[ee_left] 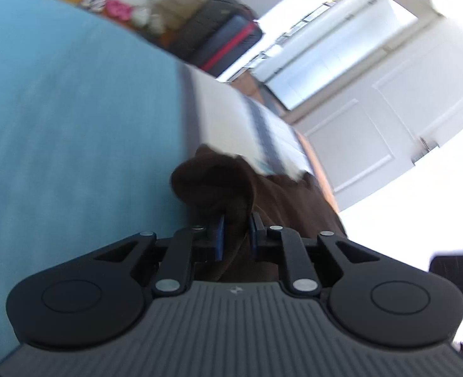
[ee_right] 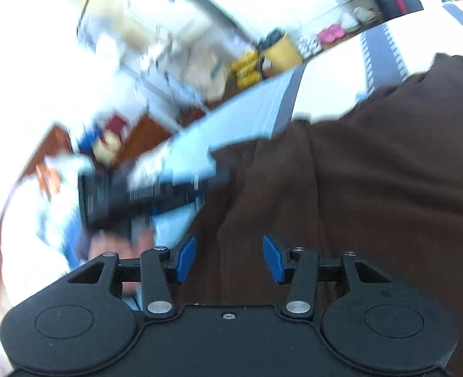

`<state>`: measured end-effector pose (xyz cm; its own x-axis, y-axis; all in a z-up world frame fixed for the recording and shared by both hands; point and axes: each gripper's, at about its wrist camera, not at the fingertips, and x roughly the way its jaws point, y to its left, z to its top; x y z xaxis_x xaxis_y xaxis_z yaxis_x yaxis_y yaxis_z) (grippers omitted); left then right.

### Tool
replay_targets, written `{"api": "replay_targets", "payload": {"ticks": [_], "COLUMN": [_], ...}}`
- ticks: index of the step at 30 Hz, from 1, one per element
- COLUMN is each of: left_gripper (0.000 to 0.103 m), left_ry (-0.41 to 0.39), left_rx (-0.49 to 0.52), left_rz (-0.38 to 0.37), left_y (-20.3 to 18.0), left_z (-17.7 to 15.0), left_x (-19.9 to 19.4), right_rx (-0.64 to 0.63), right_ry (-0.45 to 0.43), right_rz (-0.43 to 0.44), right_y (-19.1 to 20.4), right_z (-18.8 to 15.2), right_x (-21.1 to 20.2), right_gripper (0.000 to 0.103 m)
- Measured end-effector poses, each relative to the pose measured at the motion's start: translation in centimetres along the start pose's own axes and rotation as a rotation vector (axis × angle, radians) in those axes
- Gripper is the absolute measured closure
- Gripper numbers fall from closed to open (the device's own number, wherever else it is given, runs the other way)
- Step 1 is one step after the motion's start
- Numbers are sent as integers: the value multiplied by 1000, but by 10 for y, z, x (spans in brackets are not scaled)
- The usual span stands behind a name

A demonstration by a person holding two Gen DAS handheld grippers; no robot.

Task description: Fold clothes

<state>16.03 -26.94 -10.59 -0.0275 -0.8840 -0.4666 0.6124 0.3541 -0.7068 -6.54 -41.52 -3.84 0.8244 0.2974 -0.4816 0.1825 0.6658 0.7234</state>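
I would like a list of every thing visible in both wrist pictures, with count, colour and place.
garment: one, dark brown, bunched between both grippers, lying over the bed.
bed cover: one, light blue, under the garment.
suitcase: one, dark with a red stripe, beyond the bed.
door: one, white, past the bed's far end.
tub: one, yellow, among blurred clutter beside the bed.
left gripper: one, black with blue pads, pinching a fold of the garment.
right gripper: one, black with blue pads, jaws apart over the garment, nothing pinched.

Home bedroom: bed (ee_left: 58, 110), panelled door (ee_left: 388, 119).
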Motion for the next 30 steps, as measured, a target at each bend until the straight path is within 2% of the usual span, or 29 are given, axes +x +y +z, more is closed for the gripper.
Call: {"api": "replay_targets", "payload": {"ticks": [3,7,11,14,17,19,20,21,22,23,24,27,28,30], "left_gripper": [88,88,88,88,88,88,88,88,88,88,86,65,62,62], "left_ry": [10,64,24,27,41,52,64,78,95,111,117,60,41,9], "left_rx": [64,182,285,325,331,339,352,367,387,407,423,436,447,491], "left_rz": [-10,72,141,148,141,140,147,151,152,153,151,118,116,158], "left_y": [-34,-72,-91,-97,-96,-95,-96,-99,-104,-108,-112,-115,-114,-106], "left_z": [-21,-55,-83,-84,-87,-93,-95,-95,-93,-91,-90,-86,-86,-85], "left_x": [5,16,20,21,16,10,9,6,-1,-7,-16,-56,-68,-85], "right_rx": [72,72,-51,-189,-173,-175,-176,-190,-270,-334,-339,-209,-189,-171], "right_ry": [-88,-133,-58,-9,22,22,22,19,3,-18,-46,-117,-130,-129], "right_rz": [39,20,-10,-37,-33,-81,-104,-137,-216,-275,-300,-292,-309,-362], "right_y": [-16,-21,-5,16,17,15,14,15,21,26,27,14,9,3], "right_z": [19,23,15,5,3,2,1,0,-3,-5,-5,2,4,5], "right_x": [-16,-14,-1,11,25,33,37,40,39,36,31,10,7,6], "right_gripper": [43,42,42,41,36,36,43,59,96,95,95,95,95,95]}}
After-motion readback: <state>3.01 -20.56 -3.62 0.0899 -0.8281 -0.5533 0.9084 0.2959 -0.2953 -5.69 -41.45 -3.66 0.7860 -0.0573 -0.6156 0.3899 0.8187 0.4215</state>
